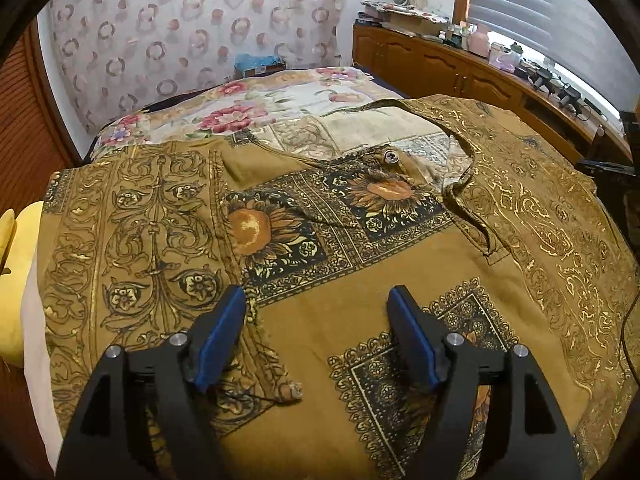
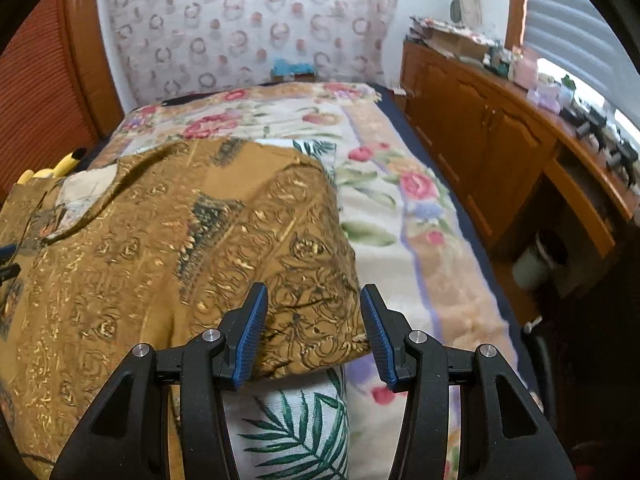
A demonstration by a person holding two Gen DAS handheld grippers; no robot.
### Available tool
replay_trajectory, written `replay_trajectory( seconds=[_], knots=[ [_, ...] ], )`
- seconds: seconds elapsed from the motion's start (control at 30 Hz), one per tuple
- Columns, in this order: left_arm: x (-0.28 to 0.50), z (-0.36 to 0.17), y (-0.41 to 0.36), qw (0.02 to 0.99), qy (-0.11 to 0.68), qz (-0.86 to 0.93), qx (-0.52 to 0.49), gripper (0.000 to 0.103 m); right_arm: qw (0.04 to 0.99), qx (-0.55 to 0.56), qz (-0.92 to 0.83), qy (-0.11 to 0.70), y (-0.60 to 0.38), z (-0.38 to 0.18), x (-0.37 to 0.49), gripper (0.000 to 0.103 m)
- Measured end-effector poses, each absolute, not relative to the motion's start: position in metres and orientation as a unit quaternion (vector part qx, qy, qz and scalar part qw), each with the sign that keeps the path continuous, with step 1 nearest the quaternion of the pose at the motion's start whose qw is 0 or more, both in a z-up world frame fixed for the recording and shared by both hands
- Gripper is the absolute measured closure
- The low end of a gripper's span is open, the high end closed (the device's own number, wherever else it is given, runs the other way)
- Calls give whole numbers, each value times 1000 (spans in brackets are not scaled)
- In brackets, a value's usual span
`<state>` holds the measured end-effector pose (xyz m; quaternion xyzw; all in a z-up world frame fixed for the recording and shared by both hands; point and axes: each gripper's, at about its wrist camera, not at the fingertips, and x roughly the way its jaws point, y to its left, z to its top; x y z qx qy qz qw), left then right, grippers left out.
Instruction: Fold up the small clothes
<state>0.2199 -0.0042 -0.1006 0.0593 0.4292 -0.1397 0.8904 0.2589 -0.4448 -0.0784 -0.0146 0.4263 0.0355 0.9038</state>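
A: Where's the shirt (image 1: 320, 240)?
B: Spread flat on the bed (image 2: 420, 220), straight ahead of and under the left gripper (image 1: 316, 312); spread wide, holding nothing.
A: And the right gripper (image 2: 314, 320)?
B: Also agape and empty, a sleeve corner (image 2: 320, 320) lying between its fingers.
A: Only seen there?
B: Yes; the button (image 1: 389, 156) only from the left.

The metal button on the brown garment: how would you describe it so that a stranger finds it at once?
Start from the bed with the flowered cover, where the brown patterned garment lies spread out. Go to its open neckline at the far edge. There, on a small plain brown flap just above a printed sunflower, sits the button: round and shiny silver, the only metal spot on the cloth.
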Motion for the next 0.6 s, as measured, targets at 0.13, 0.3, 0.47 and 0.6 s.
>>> replay_trajectory(
  seconds=[0.13,0.3,0.47,0.6],
  knots=[
    [220,-101,-4,890,429,-139,60,29,897,-2,40,441,-448,-87,260,54],
    [220,-101,-4,890,429,-139,59,28,892,17,50,448,-455,-89,254,54],
    [220,-101,-4,890,429,-139,60,28,890,26,56,452,-456,-88,243,55],
    [220,-101,-4,890,429,-139,60,28,891,16,58,450,-451,-86,241,64]
  ],
)
